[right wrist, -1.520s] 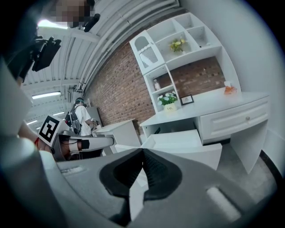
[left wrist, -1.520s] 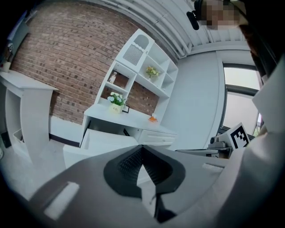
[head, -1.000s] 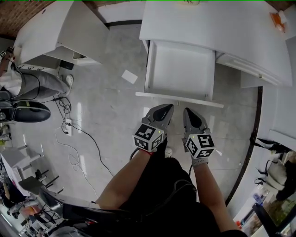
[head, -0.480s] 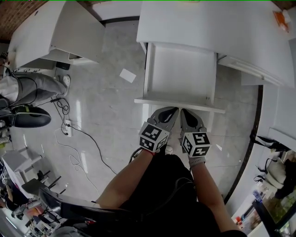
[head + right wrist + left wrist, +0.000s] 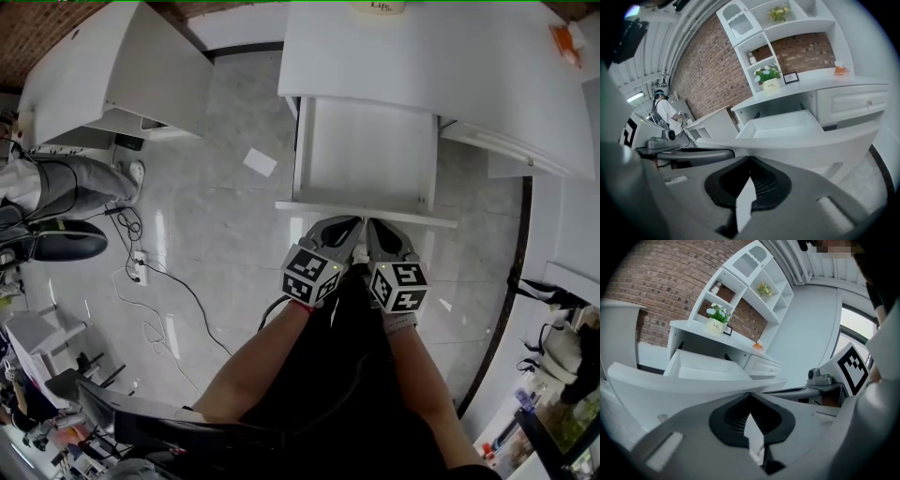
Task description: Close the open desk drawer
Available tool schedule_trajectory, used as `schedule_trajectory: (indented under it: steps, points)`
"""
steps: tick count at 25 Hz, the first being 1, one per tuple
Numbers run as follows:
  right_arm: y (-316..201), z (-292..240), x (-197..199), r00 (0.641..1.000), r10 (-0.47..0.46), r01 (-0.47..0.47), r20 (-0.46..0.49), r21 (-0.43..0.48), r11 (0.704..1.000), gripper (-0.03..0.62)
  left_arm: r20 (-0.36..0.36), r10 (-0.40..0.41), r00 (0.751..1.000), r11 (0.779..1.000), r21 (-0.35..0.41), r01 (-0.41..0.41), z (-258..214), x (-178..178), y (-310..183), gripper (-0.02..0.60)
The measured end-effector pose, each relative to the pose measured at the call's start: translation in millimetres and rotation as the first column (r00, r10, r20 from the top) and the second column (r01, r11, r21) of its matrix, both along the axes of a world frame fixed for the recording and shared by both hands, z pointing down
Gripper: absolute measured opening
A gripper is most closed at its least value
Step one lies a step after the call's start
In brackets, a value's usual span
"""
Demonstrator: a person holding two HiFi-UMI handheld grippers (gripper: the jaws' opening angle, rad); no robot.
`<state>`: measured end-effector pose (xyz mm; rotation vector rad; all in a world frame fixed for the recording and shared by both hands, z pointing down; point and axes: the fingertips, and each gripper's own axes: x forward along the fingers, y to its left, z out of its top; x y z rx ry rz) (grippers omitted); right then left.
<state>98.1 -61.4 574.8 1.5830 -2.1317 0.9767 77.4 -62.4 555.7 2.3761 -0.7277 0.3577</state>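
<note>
Drawer pulled out from under the white tabletop, nothing inside. Left hand-held gripper and right hand-held gripper sit side by side, tips right at the drawer's near front panel. Both have jaws closed tip to tip, gripping nothing. Flowerpot stands on the far tabletop.

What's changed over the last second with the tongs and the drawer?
Both moved forward: the left tongs and right tongs, earlier short of the open white desk drawer, now have their shut tips at its front panel. Nothing gripped or released. The drawer is still pulled out.
</note>
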Motion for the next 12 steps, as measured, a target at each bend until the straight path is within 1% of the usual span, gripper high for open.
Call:
schedule_trajectory:
  steps: [6, 10, 12]
  points:
    - [-15.5, -0.5, 6.1, 0.999, 0.017, -0.017, 0.039, -0.002, 1.0, 0.002, 0.017, 0.002, 1.0, 1.0, -0.009, -0.002, 1.7, 5.2, -15.2, 0.002]
    - [-25.1, -0.4, 9.3, 0.997, 0.031, -0.029, 0.07, -0.02, 0.999, 0.002, 0.029, 0.006, 1.0, 1.0, -0.009, -0.006, 2.3, 7.5, -25.2, 0.002]
    - [-34.5, -1.0, 9.8, 0.996, 0.031, -0.029, 0.081, -0.022, 0.999, 0.002, 0.026, -0.006, 1.0, 1.0, -0.012, 0.006, 2.7, 6.6, -35.0, 0.002]
